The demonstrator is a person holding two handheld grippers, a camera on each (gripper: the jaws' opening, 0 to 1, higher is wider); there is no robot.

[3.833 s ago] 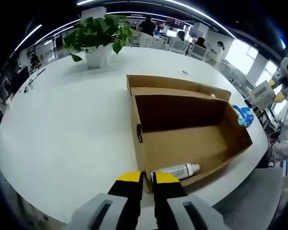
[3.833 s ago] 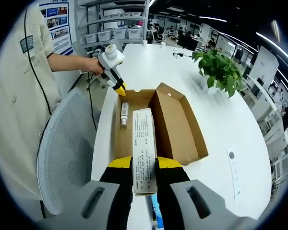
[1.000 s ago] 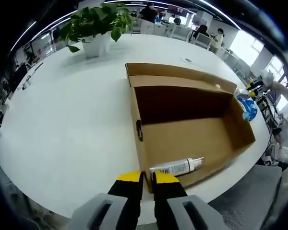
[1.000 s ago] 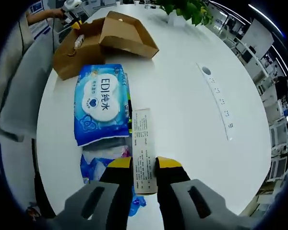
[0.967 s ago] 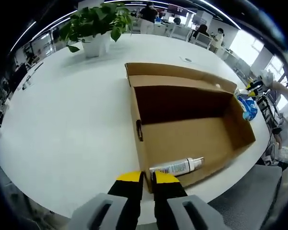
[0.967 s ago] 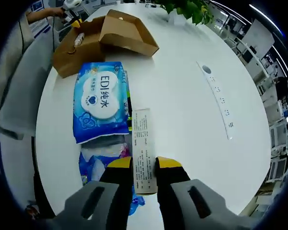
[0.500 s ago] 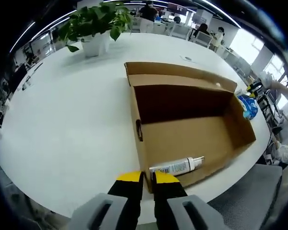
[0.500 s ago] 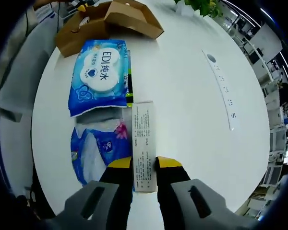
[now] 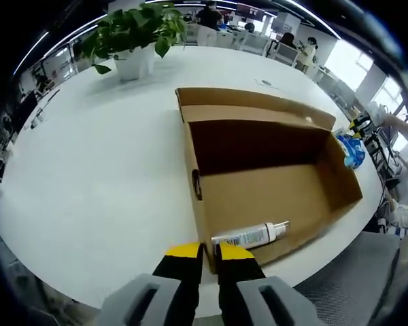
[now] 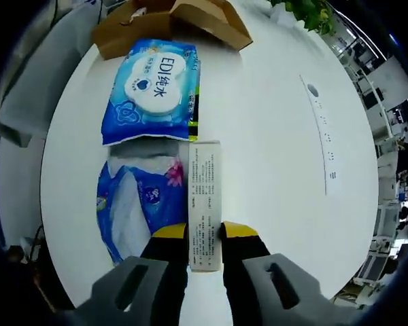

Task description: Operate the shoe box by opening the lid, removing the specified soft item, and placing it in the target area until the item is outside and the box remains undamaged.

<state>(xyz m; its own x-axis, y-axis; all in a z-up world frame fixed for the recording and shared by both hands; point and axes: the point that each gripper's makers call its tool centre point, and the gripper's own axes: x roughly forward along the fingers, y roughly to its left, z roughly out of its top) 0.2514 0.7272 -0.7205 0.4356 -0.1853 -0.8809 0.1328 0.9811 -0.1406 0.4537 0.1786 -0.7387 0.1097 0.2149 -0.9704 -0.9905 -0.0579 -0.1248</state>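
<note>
Surroundings: in the left gripper view a potted plant stands on the far side of the round white table, well apart from the open shoe box. A mesh chair sits just off the table edge beside the box.

The shoe box is brown cardboard, lid folded back, walls intact. A white bottle lies on its floor against the near wall.

The left hand-held gripper has its jaws pressed onto the box's near corner wall.

The right hand-held gripper pinches a long white printed carton, its far end over the table. Just beside it lie a blue wipes pack and a blue tissue pack — both outside the box, which lies beyond them.

Open white table surface extends on the carton's other side — a strip of sockets lies there.
</note>
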